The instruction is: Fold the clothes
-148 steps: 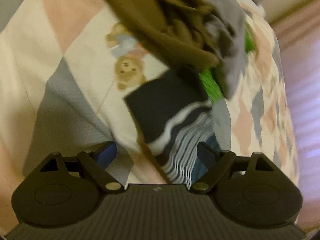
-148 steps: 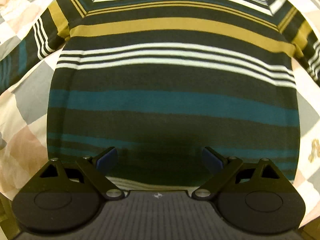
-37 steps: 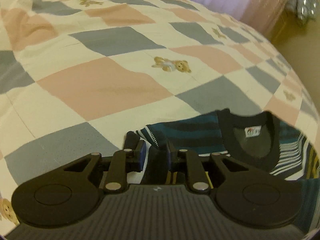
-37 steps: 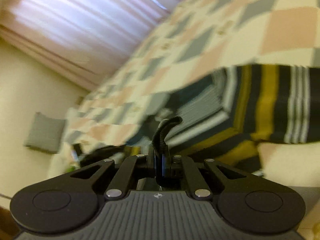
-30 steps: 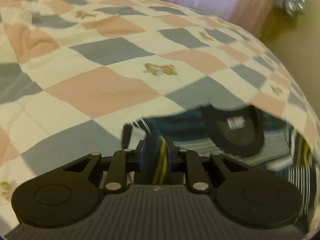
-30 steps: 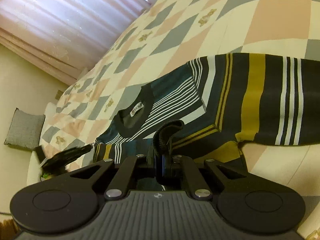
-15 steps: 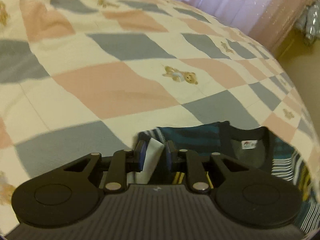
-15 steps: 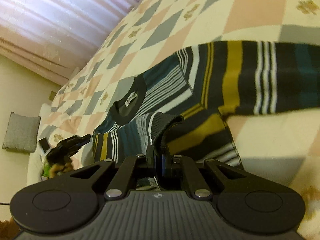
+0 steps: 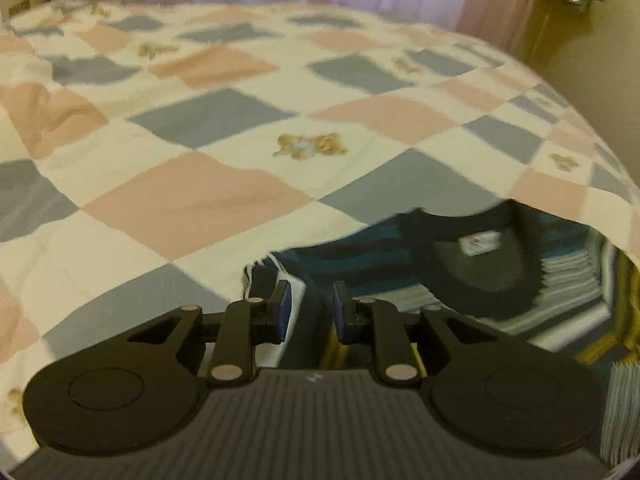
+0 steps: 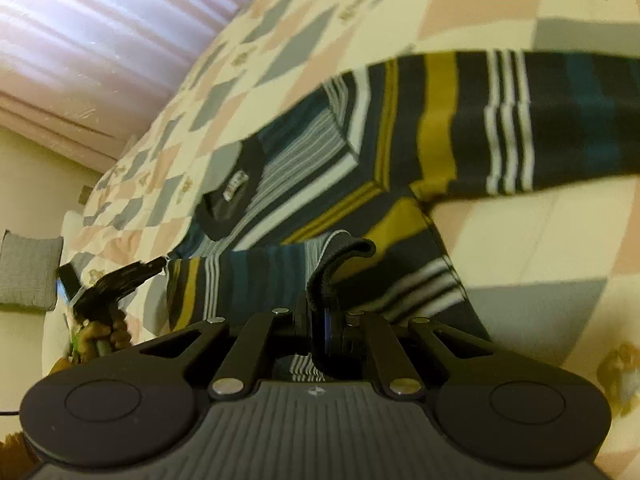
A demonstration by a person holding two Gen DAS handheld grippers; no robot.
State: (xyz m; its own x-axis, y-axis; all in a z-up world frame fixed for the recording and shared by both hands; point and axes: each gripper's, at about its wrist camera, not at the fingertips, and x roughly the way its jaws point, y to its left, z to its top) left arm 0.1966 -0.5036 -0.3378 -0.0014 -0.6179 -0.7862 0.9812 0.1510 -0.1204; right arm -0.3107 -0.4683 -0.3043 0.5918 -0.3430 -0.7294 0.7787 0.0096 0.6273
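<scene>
Striped dark sweater [image 10: 472,120] on checked bedspread [image 9: 192,200], left tool [image 9: 308,304] and right tool [image 10: 320,320] both clamped on its fabric

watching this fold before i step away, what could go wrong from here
The right gripper pinches only a narrow bit of the sweater hem, which could slip out. The far sleeve lies spread across the quilt, so it may end up bunched. The left gripper holds thicker bunched cloth, so the edges may land uneven.
</scene>
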